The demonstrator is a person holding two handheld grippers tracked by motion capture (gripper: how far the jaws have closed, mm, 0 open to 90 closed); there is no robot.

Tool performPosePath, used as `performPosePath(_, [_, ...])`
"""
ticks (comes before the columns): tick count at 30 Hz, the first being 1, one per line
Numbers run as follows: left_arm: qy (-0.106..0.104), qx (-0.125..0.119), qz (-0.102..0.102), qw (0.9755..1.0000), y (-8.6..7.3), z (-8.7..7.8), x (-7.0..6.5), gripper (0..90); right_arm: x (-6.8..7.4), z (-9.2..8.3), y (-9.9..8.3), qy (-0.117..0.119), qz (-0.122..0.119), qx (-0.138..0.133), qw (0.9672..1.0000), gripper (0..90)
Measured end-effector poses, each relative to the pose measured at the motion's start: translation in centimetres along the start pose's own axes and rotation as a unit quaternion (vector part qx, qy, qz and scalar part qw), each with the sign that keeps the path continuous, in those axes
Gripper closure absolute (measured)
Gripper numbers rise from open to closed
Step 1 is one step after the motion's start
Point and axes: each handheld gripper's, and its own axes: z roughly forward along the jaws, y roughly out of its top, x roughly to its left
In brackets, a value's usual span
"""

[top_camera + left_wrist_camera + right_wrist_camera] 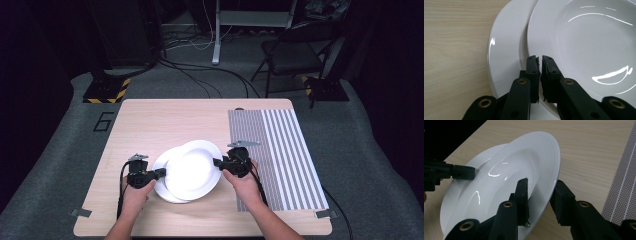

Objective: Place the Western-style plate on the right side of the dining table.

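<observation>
With the right gripper clamped on the rim of the tilted upper plate and the left gripper pinching the lower plate on the surface, slick glaze risked slipping from the fingers.

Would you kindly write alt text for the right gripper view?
The right claw grips the rim of the tilted upper white plate, which overlaps a lower white plate on the wooden table. The left claw grips at the far edge.
</observation>
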Motion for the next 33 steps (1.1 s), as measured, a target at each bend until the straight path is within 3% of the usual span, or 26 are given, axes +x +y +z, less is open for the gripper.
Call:
performPosePath(8, [-0.007, 0.012, 0.007, 0.9999, -0.1, 0.8, -0.5, 74.7, -0.2, -0.9, 0.4, 0.003, -0.004, -0.005, 1.0, 69.7])
performPosePath(15, [-0.017, 0.015, 0.003, 0.9997, -0.2, 1.3, -1.0, 59.7, -0.4, -1.3, 0.2, 0.002, -0.006, -0.011, 0.9999, 69.4])
performPosePath(26, [-0.028, -0.004, -0.021, 0.9994, -0.2, 1.2, -1.4, 47.8, -1.4, -1.2, -1.1, 0.012, 0.028, -0.019, 0.9994, 67.6])
performPosePath(33, [-0.024, -0.001, -0.013, 0.9996, -0.6, 1.4, -2.4, 46.6, -1.7, -1.0, -2.0, 0.015, 0.056, -0.02, 0.9981, 66.3])
